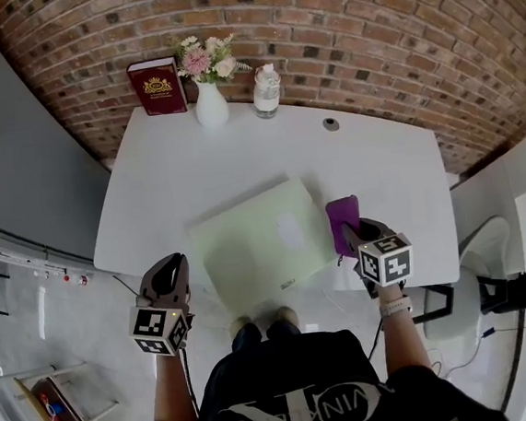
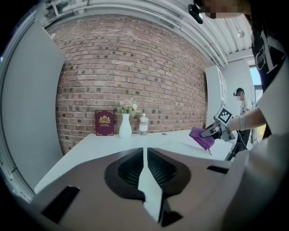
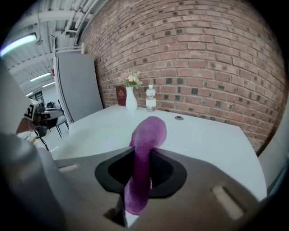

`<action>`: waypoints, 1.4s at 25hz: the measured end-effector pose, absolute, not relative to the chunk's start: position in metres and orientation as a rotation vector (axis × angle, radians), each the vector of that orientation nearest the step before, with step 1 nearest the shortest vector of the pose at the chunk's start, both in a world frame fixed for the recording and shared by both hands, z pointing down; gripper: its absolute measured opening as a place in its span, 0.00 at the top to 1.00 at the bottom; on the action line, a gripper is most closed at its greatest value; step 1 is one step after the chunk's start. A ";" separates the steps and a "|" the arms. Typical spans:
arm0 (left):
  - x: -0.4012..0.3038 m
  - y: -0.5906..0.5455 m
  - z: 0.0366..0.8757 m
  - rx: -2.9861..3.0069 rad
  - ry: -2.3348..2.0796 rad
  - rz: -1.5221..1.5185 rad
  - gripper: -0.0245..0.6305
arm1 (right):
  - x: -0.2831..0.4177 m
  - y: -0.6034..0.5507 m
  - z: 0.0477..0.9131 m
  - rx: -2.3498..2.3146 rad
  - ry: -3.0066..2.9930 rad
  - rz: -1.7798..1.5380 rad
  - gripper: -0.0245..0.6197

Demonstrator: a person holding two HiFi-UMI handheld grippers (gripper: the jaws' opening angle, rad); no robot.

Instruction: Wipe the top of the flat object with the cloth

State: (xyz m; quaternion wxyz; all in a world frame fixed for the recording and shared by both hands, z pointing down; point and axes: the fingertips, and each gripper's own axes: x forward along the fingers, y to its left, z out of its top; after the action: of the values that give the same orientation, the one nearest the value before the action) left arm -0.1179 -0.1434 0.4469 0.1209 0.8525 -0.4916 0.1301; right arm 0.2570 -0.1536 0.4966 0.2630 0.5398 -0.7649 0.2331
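Right gripper view: right gripper [image 3: 142, 158] clamps the cloth [image 3: 151, 131], which looks soft, light and floppy, its free end bulging ahead of the jaws. Left gripper [image 2: 145, 152] is closed, empty.

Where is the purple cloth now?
In the head view, the purple cloth is clamped in the right gripper, beside the right edge of the green flat object.

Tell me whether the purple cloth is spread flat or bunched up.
Bunched up. The purple cloth is pinched as a folded wad between the right gripper's shut jaws, not laid open on the pale green board.
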 end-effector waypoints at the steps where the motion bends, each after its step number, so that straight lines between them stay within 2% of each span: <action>1: -0.117 -0.147 0.443 2.482 -1.438 0.332 0.92 | 0.254 -0.156 0.490 1.472 -2.103 0.639 0.85; 4: -0.114 -0.158 0.429 2.457 -1.448 0.185 0.92 | 0.242 -0.162 0.463 1.514 -2.230 0.634 0.85; 19: -0.095 -0.191 0.324 2.585 -1.585 -0.031 0.92 | 0.188 -0.164 0.307 1.558 -2.625 0.238 0.85; 25: -0.088 -0.190 0.288 2.629 -1.595 -0.083 0.92 | 0.177 -0.160 0.277 1.567 -2.656 0.097 0.86; 35: -0.092 -0.185 0.282 2.620 -1.575 -0.090 0.92 | 0.167 -0.155 0.265 1.570 -2.631 -0.011 0.86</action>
State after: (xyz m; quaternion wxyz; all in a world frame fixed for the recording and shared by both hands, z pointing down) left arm -0.0915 -0.1847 0.2819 0.0416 0.8560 -0.5145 -0.0295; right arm 0.1671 -0.1548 0.2650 0.0389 0.5120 -0.8581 -0.0034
